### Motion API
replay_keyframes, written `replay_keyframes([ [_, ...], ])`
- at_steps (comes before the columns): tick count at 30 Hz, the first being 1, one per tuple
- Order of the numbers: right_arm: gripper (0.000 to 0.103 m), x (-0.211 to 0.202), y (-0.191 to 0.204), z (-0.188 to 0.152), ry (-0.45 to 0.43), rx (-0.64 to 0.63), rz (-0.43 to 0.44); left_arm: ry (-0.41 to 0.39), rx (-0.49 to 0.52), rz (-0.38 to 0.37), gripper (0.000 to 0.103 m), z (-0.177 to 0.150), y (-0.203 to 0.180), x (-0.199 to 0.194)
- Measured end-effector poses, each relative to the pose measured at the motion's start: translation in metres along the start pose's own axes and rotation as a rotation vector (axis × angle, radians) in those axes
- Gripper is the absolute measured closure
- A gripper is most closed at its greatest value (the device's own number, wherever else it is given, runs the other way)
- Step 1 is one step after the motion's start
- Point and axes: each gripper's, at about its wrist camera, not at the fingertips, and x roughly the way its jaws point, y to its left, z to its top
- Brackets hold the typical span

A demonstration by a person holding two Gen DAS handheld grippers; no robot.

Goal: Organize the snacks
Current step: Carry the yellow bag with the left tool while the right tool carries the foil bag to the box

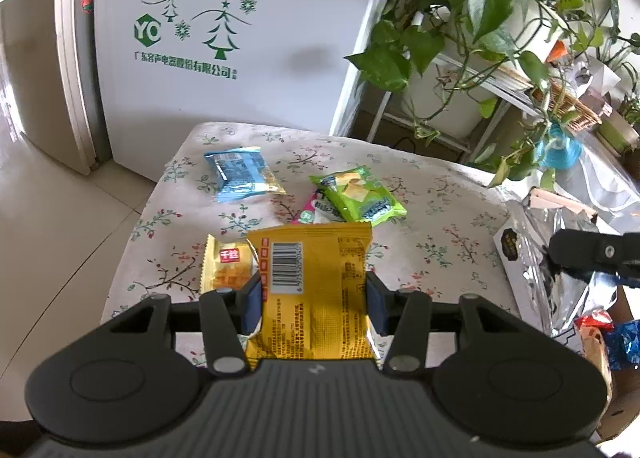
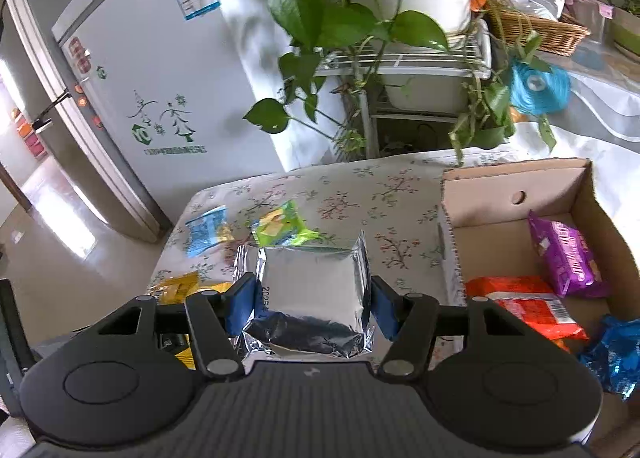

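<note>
Floral-clothed table (image 1: 440, 217) with snack packets (image 1: 240, 173)

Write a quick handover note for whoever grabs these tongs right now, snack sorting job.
Left tongs: shut on a yellow barcode snack packet.
Right tongs: shut on a silver foil pouch, beside the cardboard box.
Done: purple packet, orange packet and blue foil packet are in the box.
Left: both held packets, plus the blue packet, green chip packet, pink-and-white packet and small yellow packet on the floral tablecloth.
</note>
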Motion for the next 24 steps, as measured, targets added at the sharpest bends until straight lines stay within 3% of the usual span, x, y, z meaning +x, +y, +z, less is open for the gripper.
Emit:
replay_keyframes([
  [14, 0.036, -0.029, -0.032, 0.011, -0.100, 0.067, -0.022, -0.023, 0.018, -0.078, 0.053, -0.002, -0.032, -0.019],
  [24, 0.036, -0.069, -0.088, 0.021, -0.227, 0.236, -0.053, -0.048, 0.060, -0.196, 0.053, 0.012, -0.093, -0.028],
])
